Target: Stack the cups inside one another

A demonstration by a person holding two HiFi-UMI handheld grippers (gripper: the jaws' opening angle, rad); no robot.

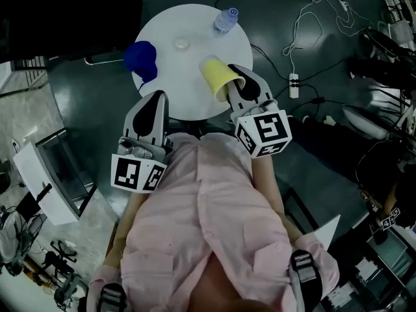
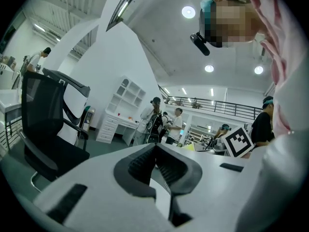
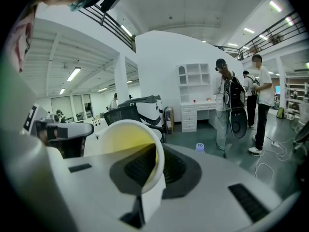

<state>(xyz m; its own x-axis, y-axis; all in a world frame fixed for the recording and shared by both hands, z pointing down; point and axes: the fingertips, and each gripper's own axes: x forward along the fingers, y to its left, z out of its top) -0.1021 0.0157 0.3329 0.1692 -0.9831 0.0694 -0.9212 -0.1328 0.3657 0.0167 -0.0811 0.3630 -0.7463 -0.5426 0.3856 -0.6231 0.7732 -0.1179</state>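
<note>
A yellow cup point(image 1: 216, 75) lies tilted over the near edge of the round white table point(image 1: 195, 103), mouth toward me. My right gripper point(image 1: 234, 93) is shut on its rim. In the right gripper view the cup's wall point(image 3: 126, 141) sits pinched between the jaws of the right gripper point(image 3: 153, 166). A blue cup point(image 1: 140, 58) rests at the table's left edge. My left gripper point(image 1: 156, 101) hovers at the near left rim, below the blue cup and apart from it. The left gripper point(image 2: 155, 151) has its jaws together with nothing between them.
A clear water bottle point(image 1: 225, 19) and a small clear lid point(image 1: 181, 43) sit at the table's far side. Cables and a power strip point(image 1: 293, 84) lie on the floor to the right. A black office chair point(image 2: 46, 124) and several standing people are nearby.
</note>
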